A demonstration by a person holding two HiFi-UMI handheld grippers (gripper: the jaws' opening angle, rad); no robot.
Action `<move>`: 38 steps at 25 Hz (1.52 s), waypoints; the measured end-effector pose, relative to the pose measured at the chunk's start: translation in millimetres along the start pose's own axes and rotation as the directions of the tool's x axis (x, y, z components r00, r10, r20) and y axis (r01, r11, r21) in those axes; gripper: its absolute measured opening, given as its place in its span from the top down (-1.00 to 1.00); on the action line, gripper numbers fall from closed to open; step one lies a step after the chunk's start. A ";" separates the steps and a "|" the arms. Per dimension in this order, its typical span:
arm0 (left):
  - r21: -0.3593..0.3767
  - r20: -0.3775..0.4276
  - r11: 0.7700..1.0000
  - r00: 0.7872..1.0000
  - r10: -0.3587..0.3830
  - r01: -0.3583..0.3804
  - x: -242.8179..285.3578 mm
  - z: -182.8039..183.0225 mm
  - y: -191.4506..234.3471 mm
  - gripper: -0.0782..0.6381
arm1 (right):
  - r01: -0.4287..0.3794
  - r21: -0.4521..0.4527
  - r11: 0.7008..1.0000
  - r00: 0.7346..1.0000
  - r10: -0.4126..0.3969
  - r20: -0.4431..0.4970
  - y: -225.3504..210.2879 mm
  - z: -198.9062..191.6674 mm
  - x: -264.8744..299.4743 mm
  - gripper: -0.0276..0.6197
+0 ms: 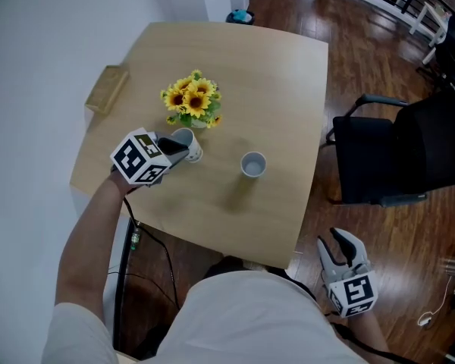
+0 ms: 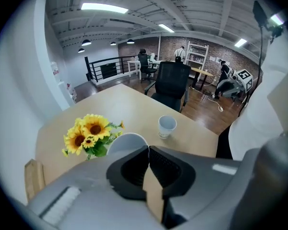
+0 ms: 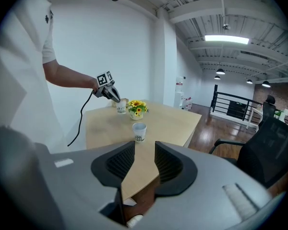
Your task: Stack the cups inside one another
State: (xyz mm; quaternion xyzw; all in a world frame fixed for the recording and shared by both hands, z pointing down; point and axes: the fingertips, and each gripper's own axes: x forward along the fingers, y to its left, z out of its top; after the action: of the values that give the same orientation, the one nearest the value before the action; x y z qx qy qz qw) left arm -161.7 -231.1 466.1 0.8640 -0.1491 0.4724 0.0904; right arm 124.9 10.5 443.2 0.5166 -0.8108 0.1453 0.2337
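My left gripper [image 1: 176,150] is shut on the rim of a white cup [image 1: 185,142] and holds it tilted above the table, just in front of the sunflowers. In the left gripper view its jaws pinch the cup's wall [image 2: 127,142]. A second white cup [image 1: 252,164] stands upright on the table to the right, also seen as the cup [image 2: 166,126] beyond the held one and the cup [image 3: 139,132]. My right gripper [image 1: 341,243] hangs off the table at the lower right. Its jaws stand apart with nothing between them [image 3: 145,159].
A pot of sunflowers [image 1: 192,101] stands mid-table, close behind the held cup. A wooden block [image 1: 106,89] lies at the table's left edge. A black office chair [image 1: 398,154] stands on the wooden floor to the right of the table [image 1: 273,74].
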 end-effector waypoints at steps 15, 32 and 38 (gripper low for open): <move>0.144 0.061 0.989 0.997 0.037 -0.045 31.7 105.5 -108.5 0.74 | -0.007 -0.009 1.000 0.999 0.007 0.053 -53.4 -29.8 -64.6 0.49; 0.097 -0.037 0.986 0.989 0.142 -0.138 118.4 92.6 -109.0 0.72 | 0.057 0.030 0.998 0.998 -0.058 0.028 -102.6 -72.4 -122.5 0.49; 0.052 -0.049 0.986 0.986 0.160 -0.158 123.6 86.1 -107.1 0.56 | 0.048 0.035 0.998 0.998 -0.049 0.027 -109.4 -77.3 -127.4 0.49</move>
State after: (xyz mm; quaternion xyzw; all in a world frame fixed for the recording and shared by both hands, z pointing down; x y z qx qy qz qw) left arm 6.0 -177.4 522.4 0.8384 -0.2038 0.5042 0.0356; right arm 287.1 99.0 440.7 0.5421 -0.7985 0.1464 0.2170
